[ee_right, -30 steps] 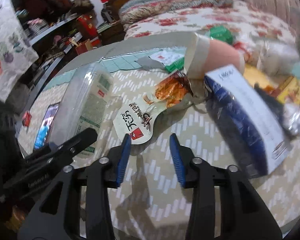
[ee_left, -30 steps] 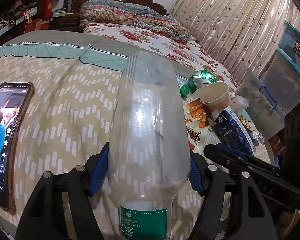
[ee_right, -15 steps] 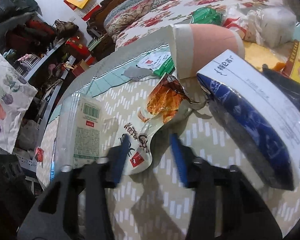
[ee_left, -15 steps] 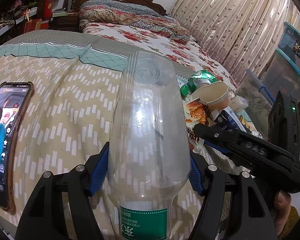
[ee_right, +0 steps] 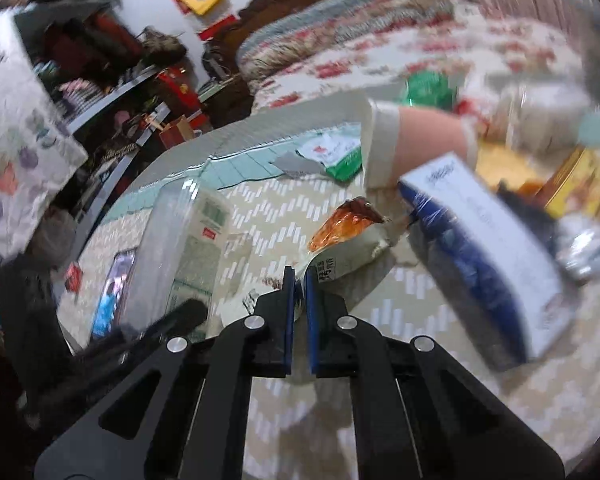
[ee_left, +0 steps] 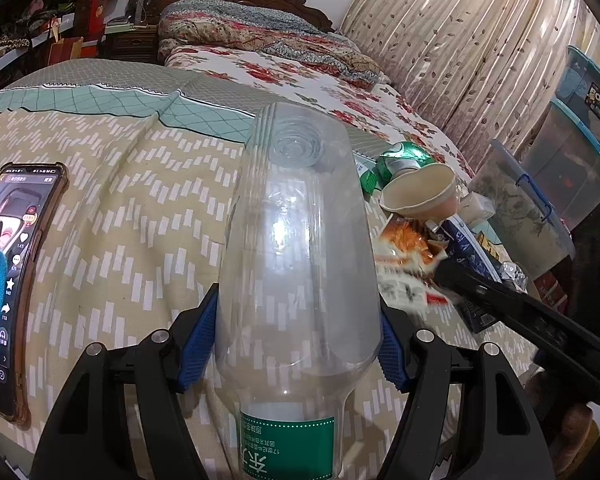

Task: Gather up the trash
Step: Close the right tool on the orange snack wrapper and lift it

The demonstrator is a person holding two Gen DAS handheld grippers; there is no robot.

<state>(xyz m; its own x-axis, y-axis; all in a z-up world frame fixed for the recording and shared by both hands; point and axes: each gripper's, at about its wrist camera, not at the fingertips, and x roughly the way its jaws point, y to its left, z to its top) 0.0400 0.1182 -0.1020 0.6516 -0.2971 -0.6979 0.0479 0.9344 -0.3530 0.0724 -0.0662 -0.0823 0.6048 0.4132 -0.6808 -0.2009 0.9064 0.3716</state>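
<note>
Trash: my left tongs (ee_left: 298, 344) clamp a clear, smooth plastic bottle (ee_left: 296, 248); my right tongs (ee_right: 299, 280) pinch a crinkled snack wrapper (ee_right: 344, 244) shut.

Dim indoor light; right view motion-blurred; fisheye-warped edges

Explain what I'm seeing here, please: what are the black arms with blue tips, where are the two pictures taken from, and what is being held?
There is no robot. A person holds a hand-held clamp in each hand, with a camera looking along its fingers. The left tool grips an empty clear plastic bottle. The right tool has pinched shut on the edge of a snack wrapper. Everything lies on a patterned bedspread: a phone with its screen lit, a paper cup on its side, a blue-and-white carton and other blurred litter.
</note>
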